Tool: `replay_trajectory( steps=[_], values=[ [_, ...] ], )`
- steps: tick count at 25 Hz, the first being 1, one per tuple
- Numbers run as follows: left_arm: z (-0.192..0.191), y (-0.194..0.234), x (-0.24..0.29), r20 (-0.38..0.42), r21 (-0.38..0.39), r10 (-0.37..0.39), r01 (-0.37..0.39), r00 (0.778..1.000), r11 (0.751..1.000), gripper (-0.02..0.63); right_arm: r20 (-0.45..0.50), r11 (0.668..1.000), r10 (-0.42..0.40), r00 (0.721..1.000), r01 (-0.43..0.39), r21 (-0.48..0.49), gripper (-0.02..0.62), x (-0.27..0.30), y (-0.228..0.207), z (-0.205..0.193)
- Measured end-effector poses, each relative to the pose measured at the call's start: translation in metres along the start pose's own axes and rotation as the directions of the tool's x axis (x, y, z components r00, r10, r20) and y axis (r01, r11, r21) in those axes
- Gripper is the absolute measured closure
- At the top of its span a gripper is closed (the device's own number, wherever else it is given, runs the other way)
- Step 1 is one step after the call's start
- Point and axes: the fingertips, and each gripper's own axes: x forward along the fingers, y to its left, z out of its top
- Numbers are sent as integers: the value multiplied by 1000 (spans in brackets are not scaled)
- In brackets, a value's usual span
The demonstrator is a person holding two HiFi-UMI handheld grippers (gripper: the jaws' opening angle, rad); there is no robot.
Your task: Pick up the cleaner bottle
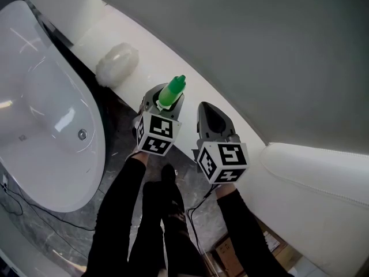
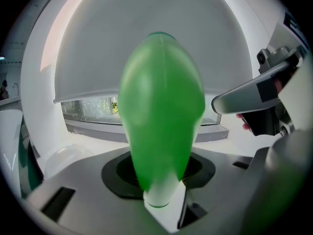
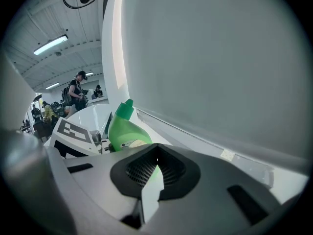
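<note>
Two grippers before me, I see my left gripper [image 1: 159,97] clamped on the green cleaner bottle [image 1: 172,91], cap up between its jaws, my right gripper [image 1: 209,109] just beside, jaws together, empty.

The right gripper [image 3: 155,169] fills the lower frame, its dark-padded jaws seemingly closed on nothing. Just behind, left of centre, the green cleaner bottle [image 3: 124,131] rises beside a marker cube [image 3: 73,132] — people [image 3: 76,93] stand far off at upper left, and a pale wall [image 3: 210,58] fills the right.
</note>
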Motion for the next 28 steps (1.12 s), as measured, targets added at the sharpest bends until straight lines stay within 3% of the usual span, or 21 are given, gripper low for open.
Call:
replay_trajectory(
  steps=[13,28],
  values=[
    [32,44,-40,27,-28,78,-78,997,997,416,15,998,48,999,-48,-37,594,6,40,35],
    [71,90,-126,32,-39,146,-145,989,989,416,32,989,114,993,-111,-95,595,-7,110,88]
  ],
)
